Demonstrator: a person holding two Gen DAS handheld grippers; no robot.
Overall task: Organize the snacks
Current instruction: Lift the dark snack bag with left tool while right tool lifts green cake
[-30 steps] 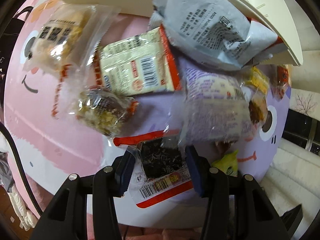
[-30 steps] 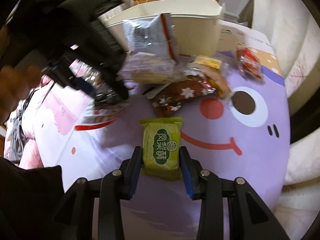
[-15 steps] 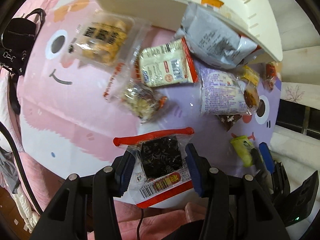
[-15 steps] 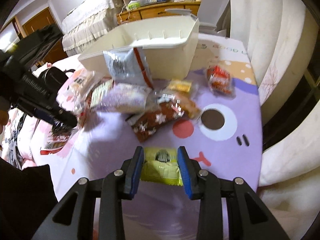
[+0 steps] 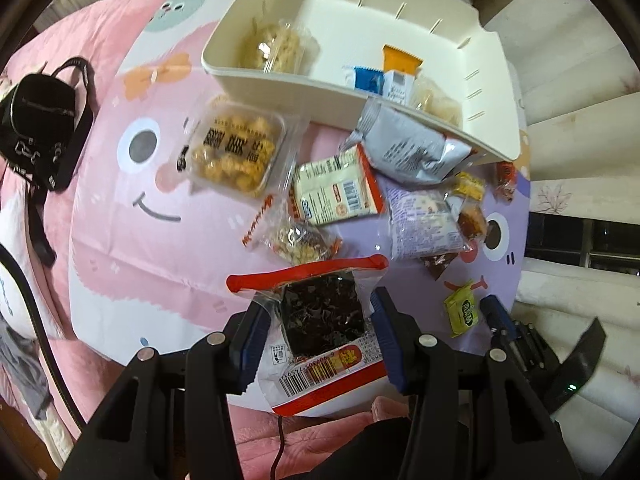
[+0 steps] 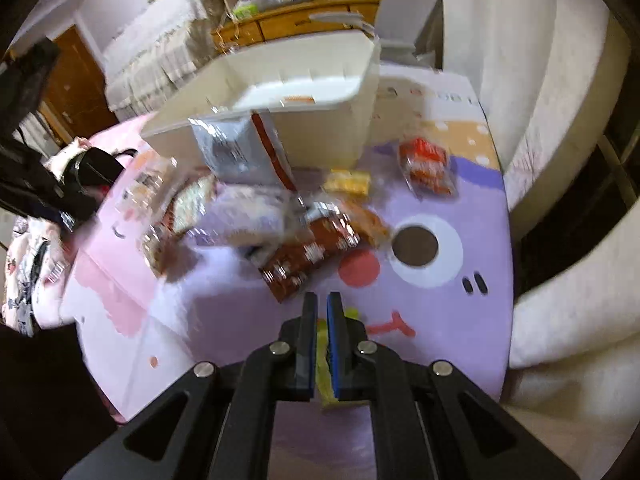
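Note:
My left gripper (image 5: pixel 318 320) is shut on a clear red-edged packet of dark seaweed (image 5: pixel 322 320) and holds it high above the mat. My right gripper (image 6: pixel 322 312) is shut on a small green snack pack (image 6: pixel 322 376), seen edge-on between the pads; the pack also shows in the left wrist view (image 5: pixel 461 314). A cream bin (image 5: pixel 492 92) at the back holds several snacks; it also shows in the right wrist view (image 6: pixel 360 92). Several loose snack packets lie in front of it, among them a grey bag (image 5: pixel 412 148) and a tray of fried balls (image 5: pixel 234 154).
A pink and purple cartoon mat (image 5: pixel 152 240) covers the bed. A black camera bag (image 5: pixel 38 120) lies at its left. A brown snowflake packet (image 6: pixel 308 258) and a red packet (image 6: pixel 426 166) lie on the purple side. White cushions rise on the right.
My left gripper has lifted the seaweed packet up and back, so the bin's inside shows. My right gripper has closed on the green pack and raised it.

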